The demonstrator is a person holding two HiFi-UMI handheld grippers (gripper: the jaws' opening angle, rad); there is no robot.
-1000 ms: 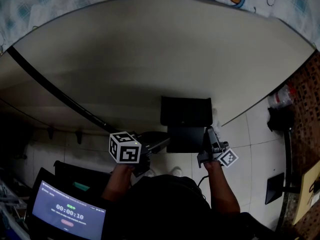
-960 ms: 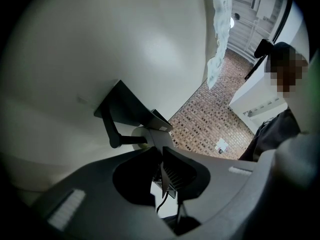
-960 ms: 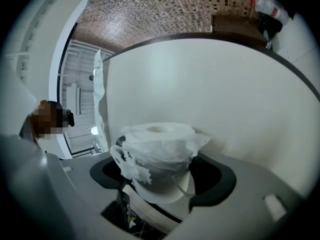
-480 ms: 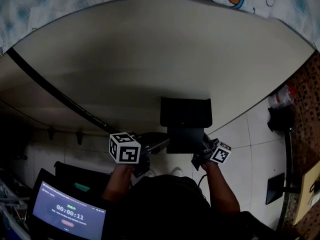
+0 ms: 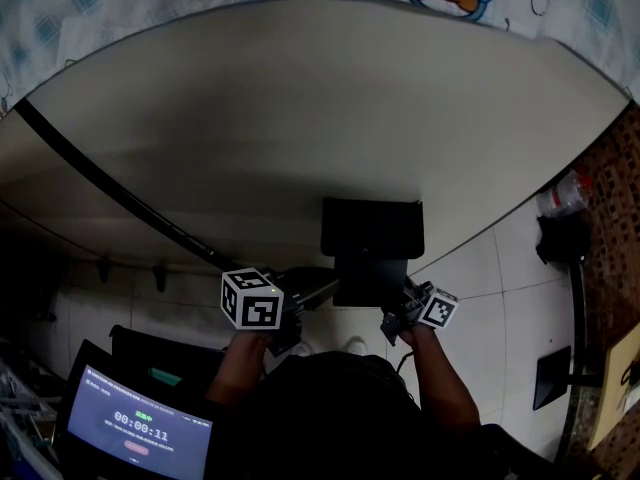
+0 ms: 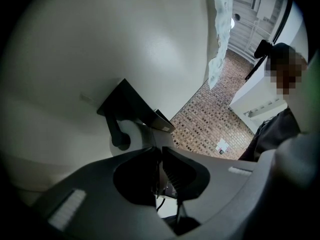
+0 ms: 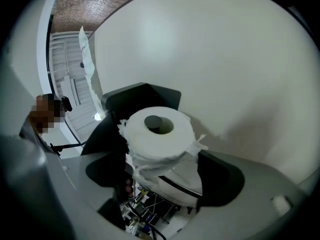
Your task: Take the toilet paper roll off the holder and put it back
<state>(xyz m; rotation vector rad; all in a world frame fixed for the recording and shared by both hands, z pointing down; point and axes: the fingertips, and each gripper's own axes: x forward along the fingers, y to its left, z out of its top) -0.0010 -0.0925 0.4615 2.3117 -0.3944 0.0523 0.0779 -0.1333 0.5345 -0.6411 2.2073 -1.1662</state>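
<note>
Head view: the black holder (image 5: 372,230) is fixed to a pale wall (image 5: 300,118), just ahead of both hands. The left hand-held gripper (image 5: 318,291) points at it from the left and the right hand-held gripper (image 5: 396,318) sits just below its right side. The paper itself is hidden under the holder here. There is no table in sight, only tiled floor below.

Left gripper view: the 2 jaws of the left hand-held gripper (image 6: 161,153) are pressed nearly together with nothing between them. The holder (image 6: 131,106) and the toilet paper roll (image 6: 139,135) lie ahead and slightly to the left, apart from the tips.

Right gripper view: the right hand-held gripper (image 7: 160,156) is spread wide, with the toilet paper roll (image 7: 172,143) between its jaws and not visibly clamped. The roll sits on the holder's peg (image 7: 152,120), which shows in the core. The roll's long axis runs along that peg, its open end facing this hand. The right hand is clearly the nearer one, and I judge it would close on the roll and draw it straight back along the peg
</note>
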